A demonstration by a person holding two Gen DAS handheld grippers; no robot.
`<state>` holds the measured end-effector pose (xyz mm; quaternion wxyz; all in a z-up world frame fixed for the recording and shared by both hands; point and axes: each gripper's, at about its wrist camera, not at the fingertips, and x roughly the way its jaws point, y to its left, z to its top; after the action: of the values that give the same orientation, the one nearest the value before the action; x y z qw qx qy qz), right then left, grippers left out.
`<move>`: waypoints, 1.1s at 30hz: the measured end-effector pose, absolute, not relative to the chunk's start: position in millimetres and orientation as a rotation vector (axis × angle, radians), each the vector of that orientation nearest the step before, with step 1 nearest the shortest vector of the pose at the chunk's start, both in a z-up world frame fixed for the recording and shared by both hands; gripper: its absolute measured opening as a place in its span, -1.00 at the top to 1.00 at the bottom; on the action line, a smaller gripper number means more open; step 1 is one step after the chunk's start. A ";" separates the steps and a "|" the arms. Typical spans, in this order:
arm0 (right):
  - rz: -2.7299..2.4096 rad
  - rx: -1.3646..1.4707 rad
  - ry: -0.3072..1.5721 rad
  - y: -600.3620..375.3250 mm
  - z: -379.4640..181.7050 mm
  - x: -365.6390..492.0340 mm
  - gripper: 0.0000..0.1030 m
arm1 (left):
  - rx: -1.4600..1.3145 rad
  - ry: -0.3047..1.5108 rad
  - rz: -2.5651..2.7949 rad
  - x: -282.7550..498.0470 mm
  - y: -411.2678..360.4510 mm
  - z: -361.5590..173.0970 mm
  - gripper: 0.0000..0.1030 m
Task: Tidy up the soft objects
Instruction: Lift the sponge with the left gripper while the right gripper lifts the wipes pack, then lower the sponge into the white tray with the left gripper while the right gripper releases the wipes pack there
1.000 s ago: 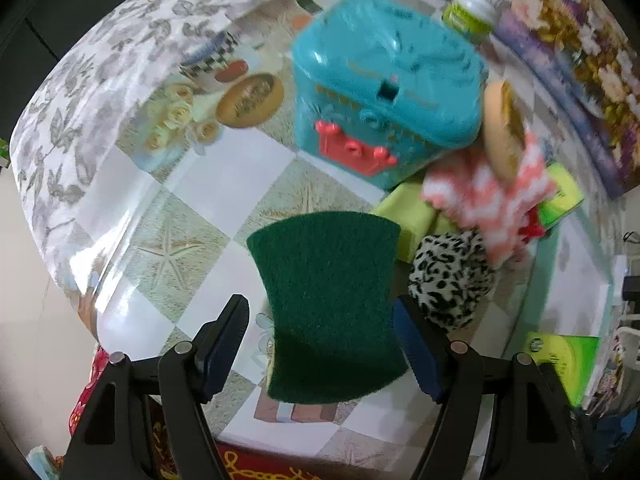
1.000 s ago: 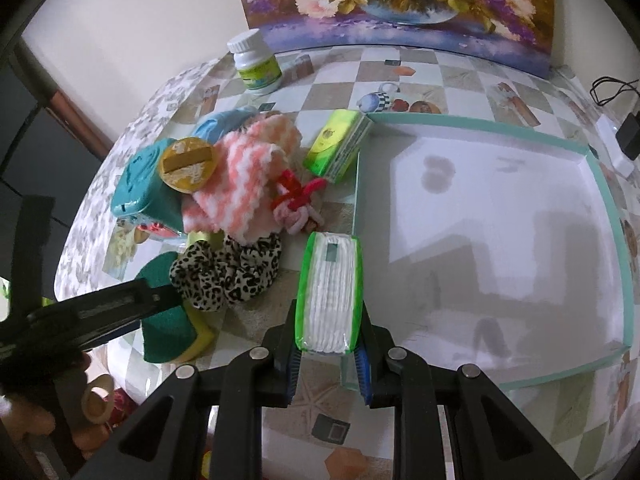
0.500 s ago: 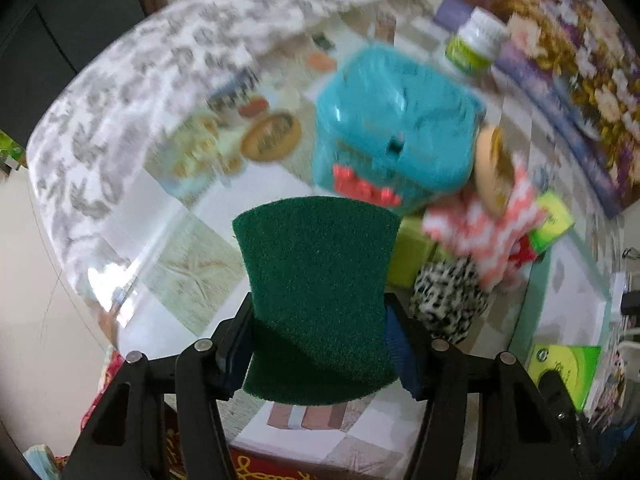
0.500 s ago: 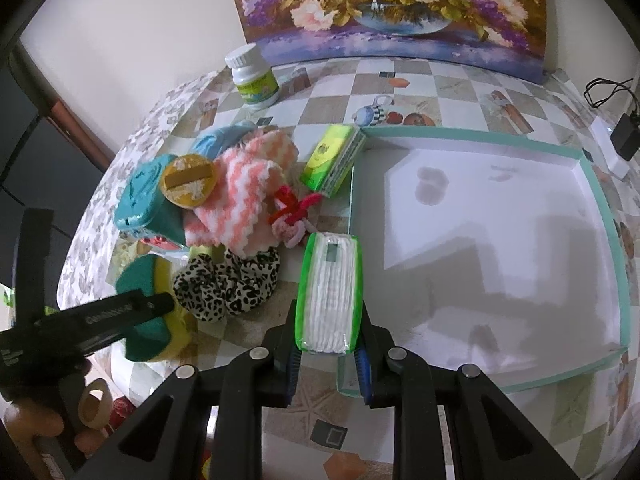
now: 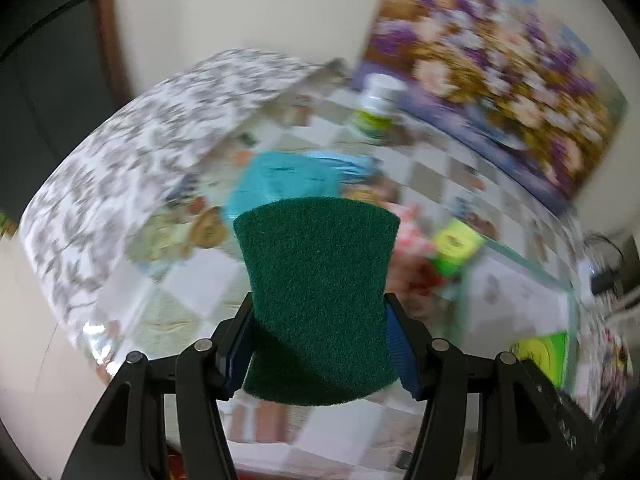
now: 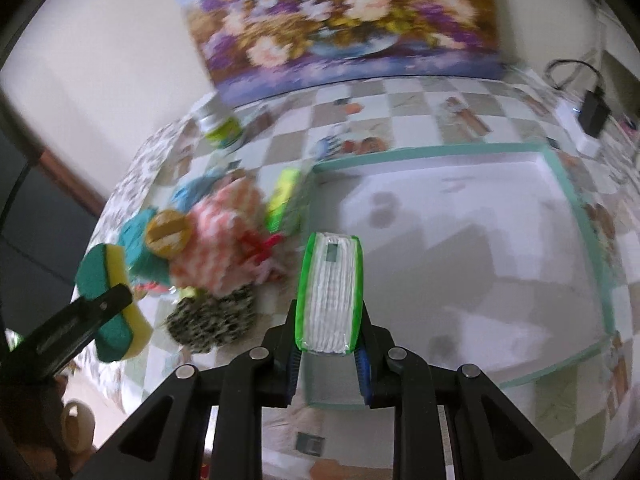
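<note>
Sponge (image 5: 316, 304), green side facing the camera, is clamped between the fingers of the left gripper (image 5: 318, 344) and held clear above the checkered worktop (image 5: 188, 280). Right gripper (image 6: 329, 354) has its fingers pressed on a green-edged tissue pack (image 6: 330, 296), held over the near left corner of a white tray (image 6: 460, 216). Left of the tray lie a pink cloth (image 6: 224, 240), a leopard scrunchie (image 6: 212, 320) and a teal box (image 6: 138, 236), blurred.
</note>
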<state>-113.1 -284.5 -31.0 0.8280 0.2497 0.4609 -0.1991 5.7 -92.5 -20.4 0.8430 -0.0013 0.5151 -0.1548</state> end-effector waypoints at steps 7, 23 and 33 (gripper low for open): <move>-0.591 0.616 0.973 -331.3 -36.7 -144.1 0.52 | 0.123 1.047 -0.522 -28.9 -154.1 -14.1 -0.20; -0.859 0.770 0.953 -414.7 -56.1 -222.7 0.52 | 0.297 1.034 -0.726 -87.0 -242.1 -28.7 -0.21; -0.866 0.682 0.961 -411.9 -51.2 -214.4 0.13 | 0.312 1.061 -0.746 -85.4 -249.8 -34.2 -0.53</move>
<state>-214.4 -411.9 -51.2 0.7442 0.3115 0.4390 -0.3955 -85.4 -249.8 -34.2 0.7856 0.1447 0.4921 -0.3461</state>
